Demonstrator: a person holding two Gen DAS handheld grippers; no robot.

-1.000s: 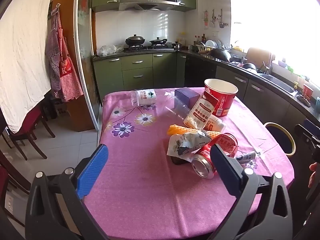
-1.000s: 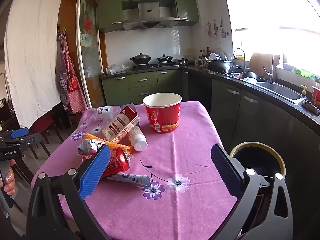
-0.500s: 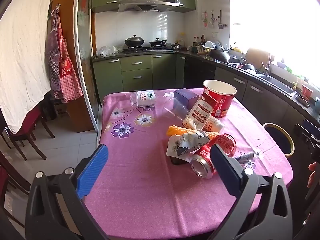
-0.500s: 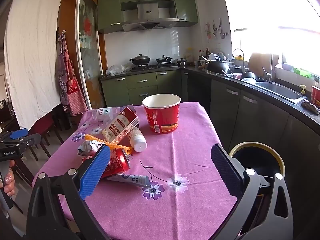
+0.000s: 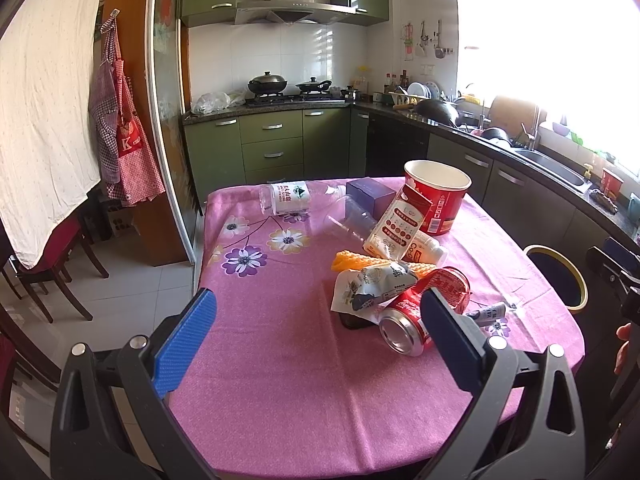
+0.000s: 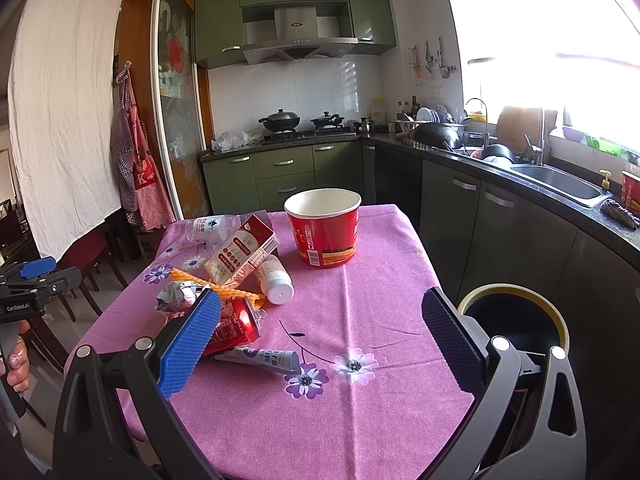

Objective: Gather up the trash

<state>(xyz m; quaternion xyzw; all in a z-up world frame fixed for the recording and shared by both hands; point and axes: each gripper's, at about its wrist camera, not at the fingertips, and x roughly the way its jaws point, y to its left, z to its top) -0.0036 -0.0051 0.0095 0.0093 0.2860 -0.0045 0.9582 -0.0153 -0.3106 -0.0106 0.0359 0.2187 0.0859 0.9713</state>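
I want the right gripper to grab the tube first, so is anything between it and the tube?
Nothing visible. The tube lies on bare cloth just ahead of the open right gripper, with the can beside it on the far side, not in the path.

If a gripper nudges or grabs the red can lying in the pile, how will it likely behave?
The can lies on its side on the cloth, so it will probably roll if nudged. Its tab looks lifted in the right view, so it is likely opened and light. Thin metal may dent under a hard squeeze.
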